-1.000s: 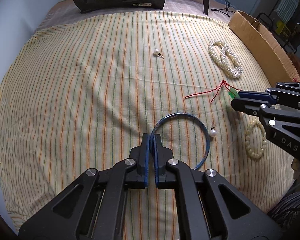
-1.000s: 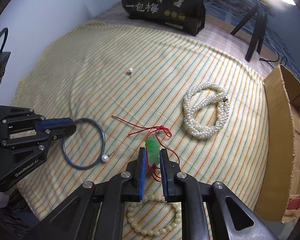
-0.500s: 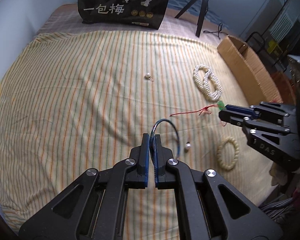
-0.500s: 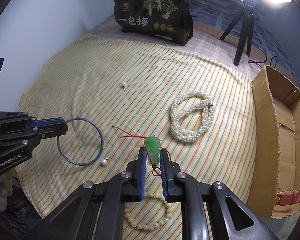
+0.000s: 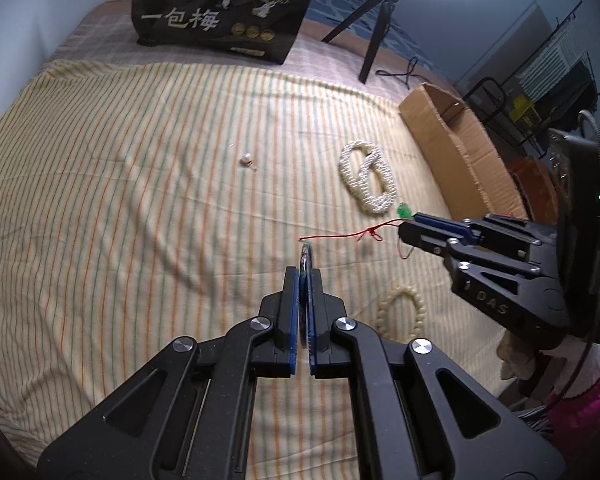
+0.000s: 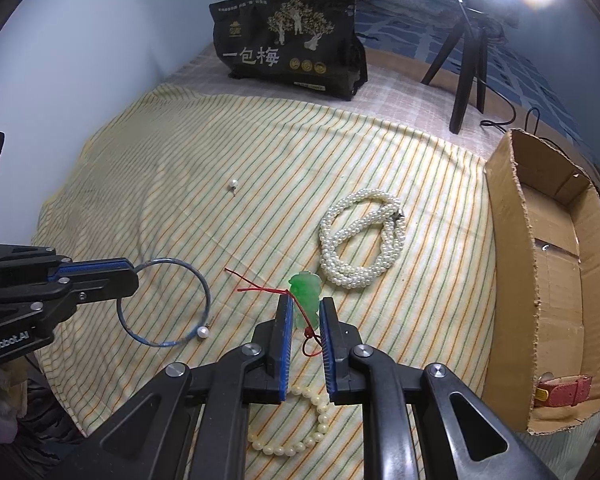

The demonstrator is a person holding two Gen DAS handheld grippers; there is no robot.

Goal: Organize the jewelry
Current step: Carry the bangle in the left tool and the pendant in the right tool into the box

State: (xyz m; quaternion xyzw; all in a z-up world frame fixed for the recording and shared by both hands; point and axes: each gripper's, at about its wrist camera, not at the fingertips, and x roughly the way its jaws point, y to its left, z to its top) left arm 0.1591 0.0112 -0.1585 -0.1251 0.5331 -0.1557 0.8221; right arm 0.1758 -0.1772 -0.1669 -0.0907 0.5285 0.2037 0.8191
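Note:
My left gripper (image 5: 303,276) is shut on a thin blue bangle (image 6: 205,296), seen edge-on in its own view (image 5: 305,255), and holds it above the striped cloth. My right gripper (image 6: 305,308) is shut on a green jade pendant (image 6: 306,294) with a red cord (image 6: 256,289) that trails off to the left. The pendant (image 5: 404,212) and right gripper (image 5: 410,230) also show in the left wrist view. A white pearl necklace (image 6: 360,240), a cream bead bracelet (image 6: 296,440) and two pearl earrings (image 6: 233,184) (image 6: 202,332) lie on the cloth.
An open cardboard box (image 6: 556,280) stands at the right edge, with a pink watch strap (image 6: 564,390) inside. A black bag (image 6: 288,48) and a tripod (image 6: 468,68) stand at the back. The striped cloth (image 6: 160,184) ends near the front edge.
Both grippers have risen higher above the cloth with their loads. The bangle has turned edge-on to the left camera. The pendant's red cord has lifted further.

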